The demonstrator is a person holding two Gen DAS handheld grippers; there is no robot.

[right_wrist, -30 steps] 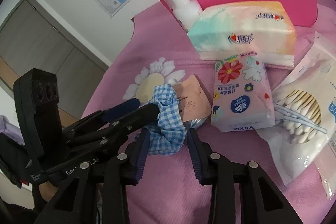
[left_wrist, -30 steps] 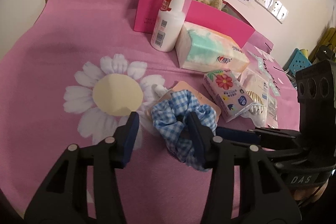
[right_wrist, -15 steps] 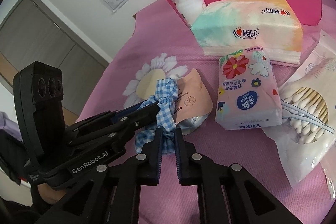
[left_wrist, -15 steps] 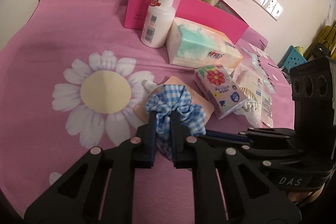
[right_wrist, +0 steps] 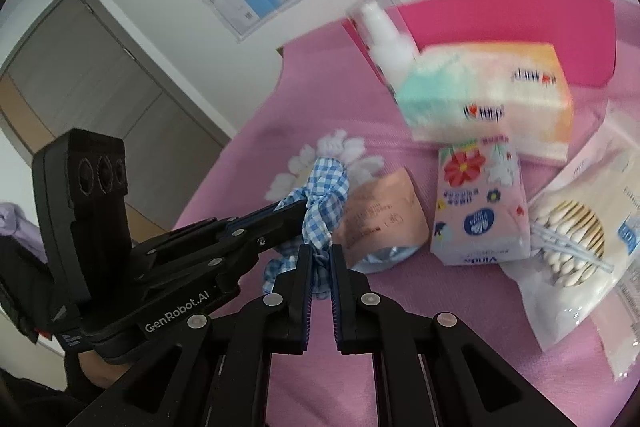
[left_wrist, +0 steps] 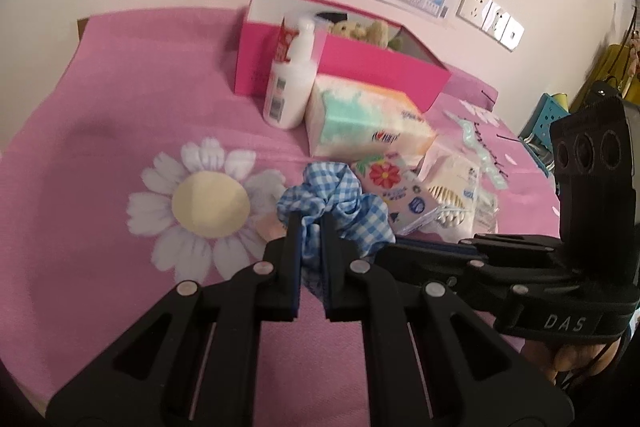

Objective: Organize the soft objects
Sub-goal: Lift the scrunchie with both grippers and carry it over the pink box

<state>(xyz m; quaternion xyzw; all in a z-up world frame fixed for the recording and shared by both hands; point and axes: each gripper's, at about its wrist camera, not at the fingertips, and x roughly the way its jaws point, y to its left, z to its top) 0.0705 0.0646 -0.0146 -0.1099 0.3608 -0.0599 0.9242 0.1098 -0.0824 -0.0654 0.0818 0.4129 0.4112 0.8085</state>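
Note:
A blue-and-white checked scrunchie [left_wrist: 340, 199] hangs between both grippers, lifted off the pink flowered cloth [left_wrist: 120, 131]. My left gripper [left_wrist: 311, 227] is shut on one side of it. My right gripper [right_wrist: 319, 255] is shut on the other side of the scrunchie [right_wrist: 326, 195]. The open pink box [left_wrist: 348, 67] stands at the back with plush toys [left_wrist: 360, 31] inside; it also shows in the right wrist view [right_wrist: 512, 23].
In front of the box stand a white pump bottle [left_wrist: 290, 87], a tissue pack [left_wrist: 368, 123], a flowered pocket-tissue pack [right_wrist: 478, 203], a cotton-swab bag [right_wrist: 576, 235] and a peach sachet [right_wrist: 380, 219]. A wall with maps rises behind.
Both grippers closed on the scrunchie and raised it off the cloth and the peach sachet, moving toward the box.

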